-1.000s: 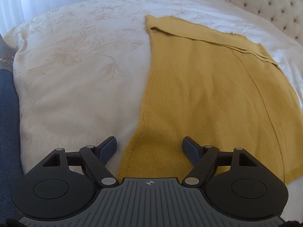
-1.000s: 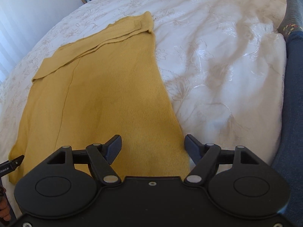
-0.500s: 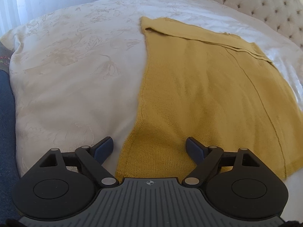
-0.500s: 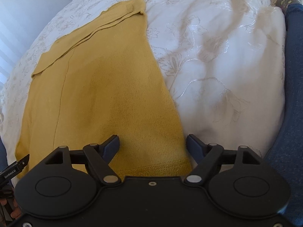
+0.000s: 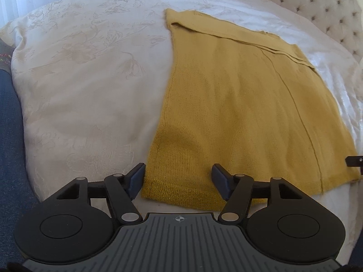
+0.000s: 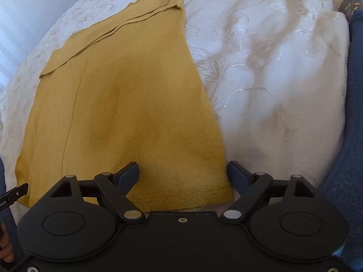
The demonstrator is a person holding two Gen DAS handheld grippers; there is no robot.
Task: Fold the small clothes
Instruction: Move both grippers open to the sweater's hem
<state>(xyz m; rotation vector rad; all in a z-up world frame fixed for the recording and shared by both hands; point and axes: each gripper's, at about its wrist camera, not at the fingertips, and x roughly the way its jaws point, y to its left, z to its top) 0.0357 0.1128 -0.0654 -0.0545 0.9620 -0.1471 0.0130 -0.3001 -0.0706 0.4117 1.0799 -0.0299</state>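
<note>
A mustard-yellow knit garment (image 5: 238, 104) lies flat on the bed, its far end folded over; it also shows in the right wrist view (image 6: 127, 104). My left gripper (image 5: 178, 179) is open, low over the garment's near-left hem corner, with the corner between its fingers. My right gripper (image 6: 182, 173) is open over the near-right hem corner, its fingers straddling the hem edge. Neither holds cloth.
The garment rests on a white floral-embroidered bedspread (image 5: 90, 79). A tufted headboard (image 5: 317, 6) stands at the right in the left view. A person's blue-clad leg (image 6: 349, 136) runs along the bed's right edge. The other gripper's tip (image 5: 355, 161) shows at the right edge.
Both grippers have moved down and nearer to the garment's hem, each centring on a hem corner. Both stay open. The garment has not moved.
</note>
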